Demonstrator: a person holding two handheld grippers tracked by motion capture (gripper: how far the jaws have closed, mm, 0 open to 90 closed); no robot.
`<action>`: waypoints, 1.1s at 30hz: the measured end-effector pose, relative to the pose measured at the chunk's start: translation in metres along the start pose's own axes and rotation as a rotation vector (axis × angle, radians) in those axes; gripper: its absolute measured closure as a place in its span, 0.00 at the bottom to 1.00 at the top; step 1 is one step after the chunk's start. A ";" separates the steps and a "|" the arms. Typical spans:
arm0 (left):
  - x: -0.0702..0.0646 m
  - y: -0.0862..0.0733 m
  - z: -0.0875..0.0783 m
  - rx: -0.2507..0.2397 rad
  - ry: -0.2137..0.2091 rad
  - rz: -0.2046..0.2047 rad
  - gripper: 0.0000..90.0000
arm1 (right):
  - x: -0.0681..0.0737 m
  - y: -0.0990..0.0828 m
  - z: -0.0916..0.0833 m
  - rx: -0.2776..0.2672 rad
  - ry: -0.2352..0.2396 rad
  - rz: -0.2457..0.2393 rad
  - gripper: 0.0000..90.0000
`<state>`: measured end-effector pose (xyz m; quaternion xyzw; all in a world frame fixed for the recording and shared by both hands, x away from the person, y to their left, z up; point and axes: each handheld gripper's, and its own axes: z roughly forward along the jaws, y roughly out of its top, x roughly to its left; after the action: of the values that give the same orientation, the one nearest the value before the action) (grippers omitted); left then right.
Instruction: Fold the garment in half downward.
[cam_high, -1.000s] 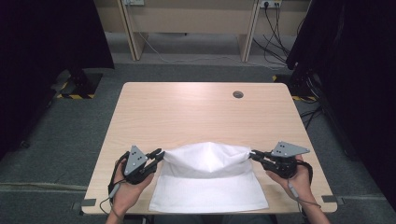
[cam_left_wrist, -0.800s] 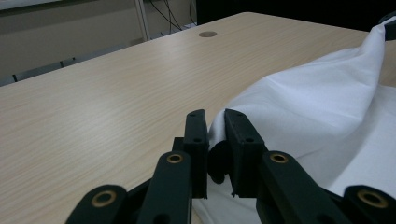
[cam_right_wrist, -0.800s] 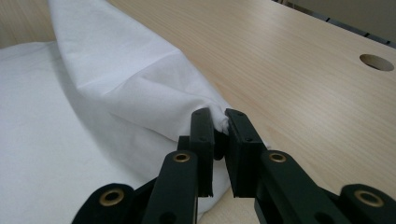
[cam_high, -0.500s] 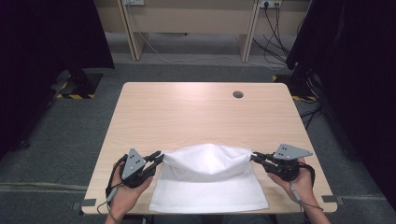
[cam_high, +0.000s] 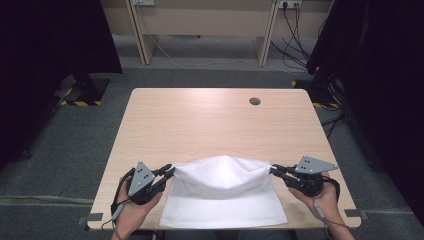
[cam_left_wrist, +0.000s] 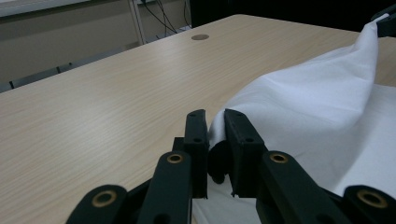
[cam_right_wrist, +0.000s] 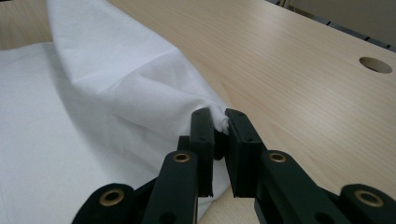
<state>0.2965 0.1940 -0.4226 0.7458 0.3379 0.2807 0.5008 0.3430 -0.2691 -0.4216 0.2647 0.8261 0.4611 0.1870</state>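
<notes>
high view: left tongs (cam_high: 170, 171) and right tongs (cam_high: 274, 170) each clenched on white cloth (cam_high: 223, 192) corners

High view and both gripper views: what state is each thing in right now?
White cloth: far edge lifted at both corners, sagging between them, near part flat on the table.
Left gripper: shut on the cloth's left corner.
Right gripper: shut on the cloth's right corner.
Table: bare wood beyond the cloth, cable hole open.

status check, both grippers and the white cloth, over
Left gripper and right gripper each shut on a far corner of the white cloth. Far edge lifted, near part flat on table. Nothing in the way.
</notes>
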 end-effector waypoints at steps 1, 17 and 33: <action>0.000 0.000 0.000 -0.001 -0.001 0.001 0.88 | 0.000 0.000 0.000 -0.002 0.000 -0.002 0.92; -0.007 0.003 -0.009 0.000 -0.012 0.029 0.88 | 0.007 0.002 -0.010 -0.013 0.005 -0.014 0.92; -0.009 0.005 -0.015 0.009 -0.019 0.046 0.88 | 0.011 0.003 -0.019 -0.026 0.012 -0.027 0.92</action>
<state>0.2806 0.1937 -0.4137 0.7582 0.3173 0.2836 0.4939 0.3247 -0.2739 -0.4096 0.2483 0.8246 0.4708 0.1916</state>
